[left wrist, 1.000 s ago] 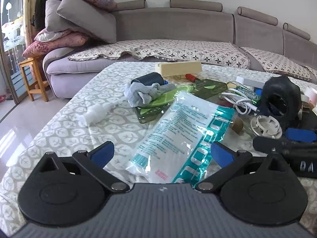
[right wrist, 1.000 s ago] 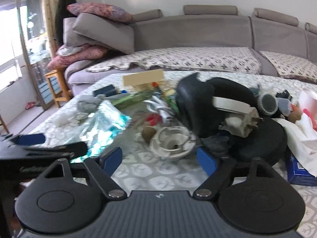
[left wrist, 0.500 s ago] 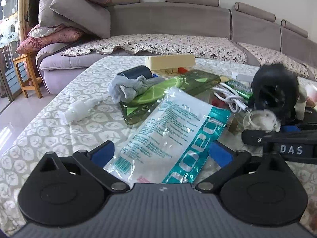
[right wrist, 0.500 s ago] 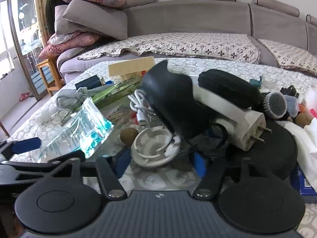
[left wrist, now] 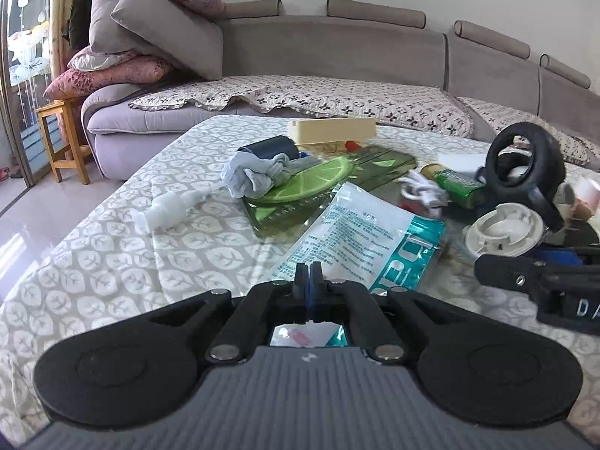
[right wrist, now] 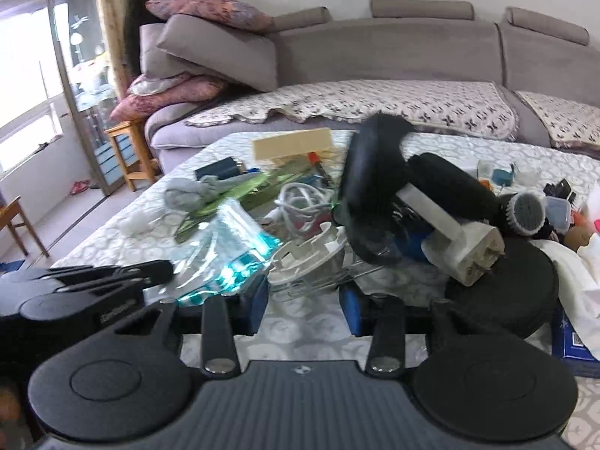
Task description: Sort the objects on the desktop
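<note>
The clear and teal plastic packet [left wrist: 360, 232] lies on the leaf-patterned tablecloth [left wrist: 112, 255] at the near edge of the clutter, and the left gripper [left wrist: 308, 281] is clenched on its near edge, pads pressed together. Just to its right, the white round plastic piece [right wrist: 311, 258] sits tilted between the closing jaws of the right gripper [right wrist: 305, 300], though motion blur makes it hard to tell whether the pads touch it yet. Behind stand a black ring-shaped holder [left wrist: 525, 168], a lime-printed green tray [left wrist: 318, 183] and a grey sofa [left wrist: 337, 48].
</note>
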Available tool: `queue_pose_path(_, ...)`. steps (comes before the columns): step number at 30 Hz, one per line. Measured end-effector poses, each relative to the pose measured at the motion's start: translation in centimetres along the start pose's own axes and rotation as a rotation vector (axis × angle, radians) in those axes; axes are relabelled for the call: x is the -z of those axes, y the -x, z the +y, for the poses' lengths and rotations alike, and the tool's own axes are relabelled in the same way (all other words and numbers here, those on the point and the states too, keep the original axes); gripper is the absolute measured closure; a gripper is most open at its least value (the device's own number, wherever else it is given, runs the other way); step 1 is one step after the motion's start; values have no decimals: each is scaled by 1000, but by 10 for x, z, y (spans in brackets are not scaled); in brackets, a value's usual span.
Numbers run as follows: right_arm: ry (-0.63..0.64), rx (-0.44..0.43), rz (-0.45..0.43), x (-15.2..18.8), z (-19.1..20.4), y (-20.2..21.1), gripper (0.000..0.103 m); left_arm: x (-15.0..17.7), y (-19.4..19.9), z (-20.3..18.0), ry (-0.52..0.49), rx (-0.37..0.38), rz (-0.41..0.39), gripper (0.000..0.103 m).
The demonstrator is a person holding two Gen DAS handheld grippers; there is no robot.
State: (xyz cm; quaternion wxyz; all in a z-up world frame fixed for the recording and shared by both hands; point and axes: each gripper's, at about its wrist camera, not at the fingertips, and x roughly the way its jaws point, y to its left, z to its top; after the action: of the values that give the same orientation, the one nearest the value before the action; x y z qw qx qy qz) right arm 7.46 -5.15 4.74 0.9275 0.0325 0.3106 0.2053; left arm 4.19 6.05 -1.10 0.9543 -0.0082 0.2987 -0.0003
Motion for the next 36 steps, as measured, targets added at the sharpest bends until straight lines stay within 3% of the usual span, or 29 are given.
queue_pose_path(9, 34, -48, 1, 11, 7, 22, 64, 4, 17, -2, -5, -10, -51, 100)
queue_pose_path(11, 41, -59, 3, 13, 7, 24, 64, 8, 25, -3, -1, -51, -89, 100)
queue_pose_path(13, 39, -61, 14, 16, 5, 22, 64, 13, 30, -9, -35, -46, -111, 61)
queue_pose_path(14, 34, -62, 17, 16, 3, 21, 64, 15, 30, -12, -49, -39, -109, 14)
queue_pose_path(15, 37, -62, 18, 16, 2, 21, 64, 17, 32, -15, -66, -36, -123, 4)
queue_pose_path(18, 33, -73, 13, 17, 2, 27, 64, 19, 30, -24, -131, -16, -119, 10)
queue_pose_path(23, 23, -46, 66, 33, -4, 24, 65, 13, 15, -22, -120, -39, -86, 10)
queue_pose_path(25, 20, -10, 89, 38, -9, 24, 87, 14, 14, -23, -117, -36, -83, 10)
queue_pose_path(27, 18, 20, 85, 40, -13, 28, 88, 15, 14, -25, -121, -30, -84, 9)
queue_pose_path(29, 3, 62, 92, 41, -19, 29, 71, 18, 17, -25, -109, -27, -86, 6)
queue_pose_path(30, -17, 58, 86, 42, -22, 31, 40, 18, 19, -26, -103, -28, -89, 6)
queue_pose_path(31, -31, 57, 74, 43, -25, 35, 20, 18, 19, -26, -100, -29, -90, 6)
queue_pose_path(36, -9, 10, -63, 38, -18, 57, 24, 18, 22, -32, -87, -43, -115, 6)
